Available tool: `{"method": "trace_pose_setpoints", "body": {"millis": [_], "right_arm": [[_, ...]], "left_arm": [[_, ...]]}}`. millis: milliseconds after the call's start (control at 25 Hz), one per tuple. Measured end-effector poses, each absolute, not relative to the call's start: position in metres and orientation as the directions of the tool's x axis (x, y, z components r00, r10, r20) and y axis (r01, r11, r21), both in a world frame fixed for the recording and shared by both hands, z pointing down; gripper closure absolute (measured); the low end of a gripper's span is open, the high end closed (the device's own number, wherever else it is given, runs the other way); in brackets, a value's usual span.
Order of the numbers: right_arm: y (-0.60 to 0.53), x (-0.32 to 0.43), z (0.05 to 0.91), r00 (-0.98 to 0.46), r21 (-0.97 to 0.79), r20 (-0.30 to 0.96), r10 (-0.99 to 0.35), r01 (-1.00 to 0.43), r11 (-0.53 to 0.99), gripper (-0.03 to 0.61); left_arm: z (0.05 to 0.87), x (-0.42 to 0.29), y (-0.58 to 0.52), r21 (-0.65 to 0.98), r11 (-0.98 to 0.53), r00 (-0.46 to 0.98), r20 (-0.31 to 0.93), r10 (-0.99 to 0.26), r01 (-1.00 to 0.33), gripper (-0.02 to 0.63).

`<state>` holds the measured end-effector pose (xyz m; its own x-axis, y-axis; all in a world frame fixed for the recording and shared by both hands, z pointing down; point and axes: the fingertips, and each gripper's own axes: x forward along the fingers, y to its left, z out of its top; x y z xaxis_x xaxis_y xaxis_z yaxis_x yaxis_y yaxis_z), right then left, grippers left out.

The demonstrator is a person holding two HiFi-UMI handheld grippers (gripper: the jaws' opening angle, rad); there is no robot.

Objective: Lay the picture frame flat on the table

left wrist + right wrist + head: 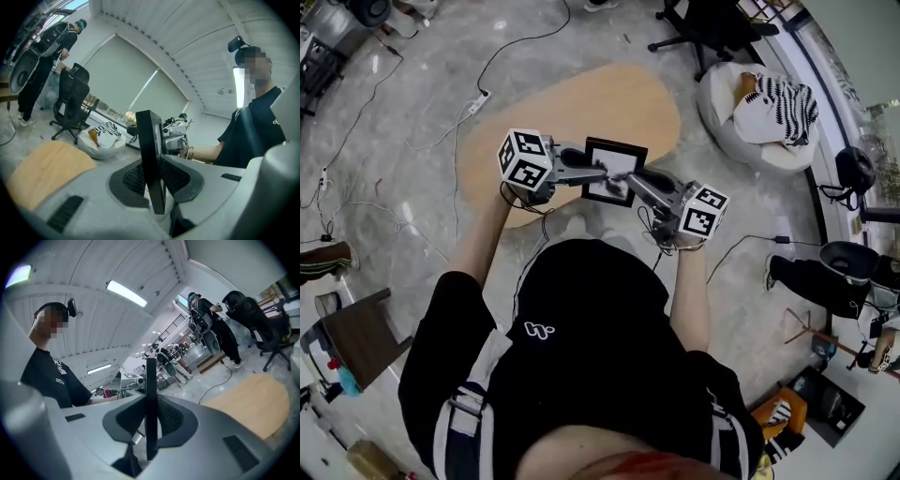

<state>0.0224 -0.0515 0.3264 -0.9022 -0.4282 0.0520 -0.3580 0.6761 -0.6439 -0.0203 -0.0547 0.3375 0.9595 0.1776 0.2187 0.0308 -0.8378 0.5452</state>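
Picture frame (616, 169) sits between my two grippers over the near edge of the wooden surface (581, 98), with its face turned up toward the head camera.

On the left, my left gripper (592, 172) reaches in sideways and pinches the frame's left side. Its own view shows the black frame edge-on (151, 154) with a ribbed pad (133, 178) pressed against each face.

On the right, my right gripper (630, 184) comes in from the opposite side and is clamped the same way on the right edge (150, 394), with the pads (171, 420) snug against it.

The two grippers point at each other, so the line between them runs across my body and neither is nearer to the frame.

I judge that the coming move depends on the gap below. The frame looks tilted rather than level, and I cannot tell whether its lower edge already touches the surface. Each lower jaw sits under the frame and would meet the wood first.
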Motion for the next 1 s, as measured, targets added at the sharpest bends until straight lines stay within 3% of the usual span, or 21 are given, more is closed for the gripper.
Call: {"method": "trace_pose_setpoints", "body": {"millis": [200, 520, 1000], "right_arm": [[-0.095, 0.055, 0.348, -0.906, -0.733, 0.044, -0.421, -0.316, 0.603, 0.509], [-0.143, 0.052, 0.420, -0.924, -0.809, 0.154, -0.351, -0.322, 0.492, 0.509], [-0.187, 0.058, 0.608, -0.919, -0.912, 0.219, -0.328, -0.312, 0.265, 0.508]], "left_arm": [[0.358, 0.009, -0.098, 0.607, -0.793, 0.970, 0.220, 0.107, -0.050, 0.538], [0.436, 0.001, -0.144, 0.765, -0.594, 0.963, 0.259, -0.071, -0.249, 0.514], [0.624, 0.003, -0.181, 0.872, -0.371, 0.946, 0.316, -0.073, -0.320, 0.506]]}}
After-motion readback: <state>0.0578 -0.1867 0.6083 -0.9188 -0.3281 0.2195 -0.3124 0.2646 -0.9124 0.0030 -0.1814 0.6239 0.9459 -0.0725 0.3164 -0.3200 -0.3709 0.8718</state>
